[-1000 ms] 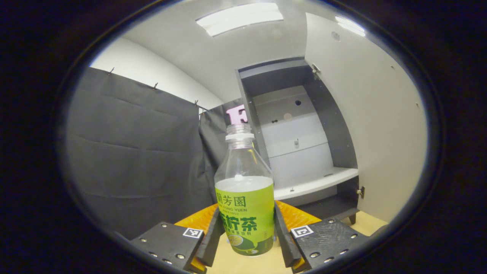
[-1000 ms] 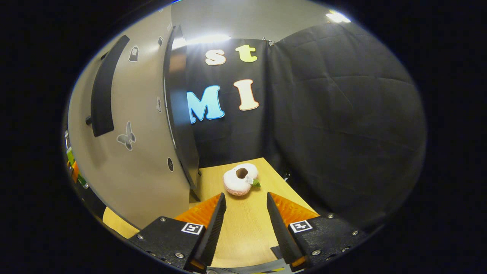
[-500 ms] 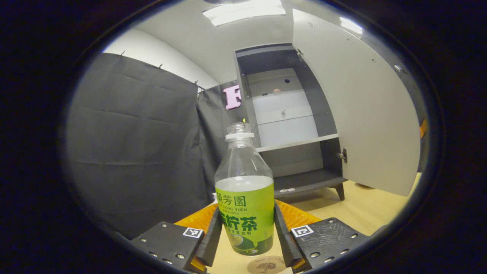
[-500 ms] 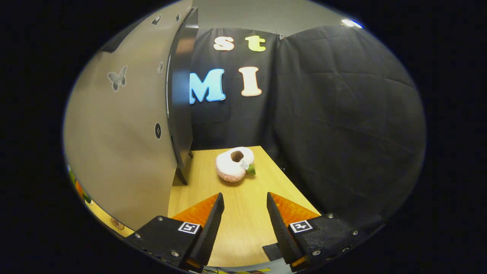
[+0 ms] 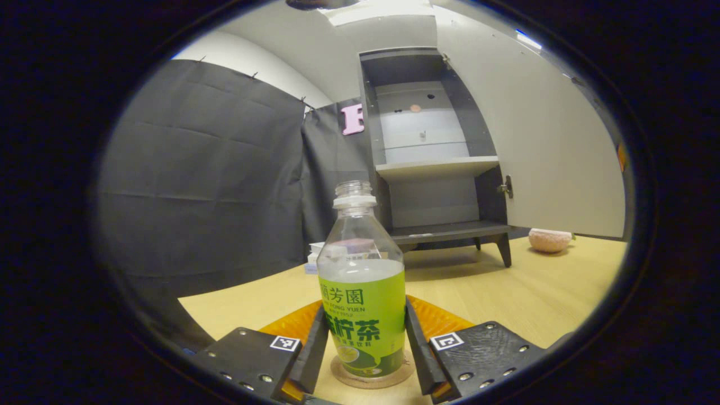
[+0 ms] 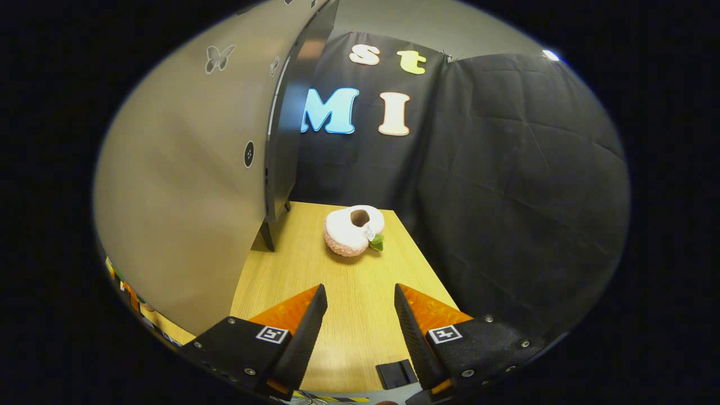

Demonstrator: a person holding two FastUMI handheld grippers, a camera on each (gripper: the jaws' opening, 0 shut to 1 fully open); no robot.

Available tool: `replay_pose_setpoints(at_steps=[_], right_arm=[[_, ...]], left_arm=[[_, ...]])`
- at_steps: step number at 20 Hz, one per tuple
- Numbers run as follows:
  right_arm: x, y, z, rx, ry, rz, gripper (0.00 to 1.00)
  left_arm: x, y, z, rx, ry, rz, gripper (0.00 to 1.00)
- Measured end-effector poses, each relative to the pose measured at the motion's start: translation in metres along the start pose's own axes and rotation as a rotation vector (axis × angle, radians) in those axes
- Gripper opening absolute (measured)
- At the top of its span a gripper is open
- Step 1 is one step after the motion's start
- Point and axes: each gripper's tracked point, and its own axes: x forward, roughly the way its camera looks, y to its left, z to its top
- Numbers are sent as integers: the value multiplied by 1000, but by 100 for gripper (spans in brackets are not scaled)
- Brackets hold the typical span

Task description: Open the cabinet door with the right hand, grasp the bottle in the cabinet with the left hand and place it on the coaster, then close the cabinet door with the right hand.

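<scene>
In the left gripper view my left gripper (image 5: 363, 349) is shut on a clear bottle (image 5: 361, 287) with a green label and no cap. The bottle stands upright on a round cork coaster (image 5: 371, 378) on the wooden table. Behind it stands the dark cabinet (image 5: 430, 157), with its pale door (image 5: 540, 140) swung wide to the right and its shelves bare. In the right gripper view my right gripper (image 6: 358, 332) is open with nothing between its fingers, low over the table. The cabinet door (image 6: 185, 185) is at its left, seen from the outer side.
A pink knitted shoe-like object (image 6: 353, 229) lies on the table (image 6: 337, 315) ahead of the right gripper; the pink object (image 5: 549, 239) also shows beyond the door's lower edge. A small white box (image 5: 315, 250) lies left of the cabinet. Black cloth walls close in the table.
The left gripper has lowered the bottle from in front of the cabinet down onto the coaster. The right gripper has drifted lower and back from the door, still open.
</scene>
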Motion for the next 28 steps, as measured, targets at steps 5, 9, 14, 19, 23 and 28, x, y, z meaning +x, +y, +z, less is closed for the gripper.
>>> replay_pose_setpoints(at_steps=[5,9,14,19,23,28], right_arm=[[4,18,-1,-25,3,36,76],[2,27,-1,-31,11,55,76],[0,29,-2,-45,16,67,76],[-1,27,0,-25,20,79,77],[-5,25,3,-1,11,82,76],[-12,23,13,19,-22,80,76]], left_arm=[[5,-1,-4,19,-6,-20,69],[4,2,-5,-4,0,-13,70],[0,8,-5,-83,28,5,74],[0,15,16,-83,17,7,75],[5,16,45,-66,-9,-11,75],[6,23,83,-83,-34,-9,75]])
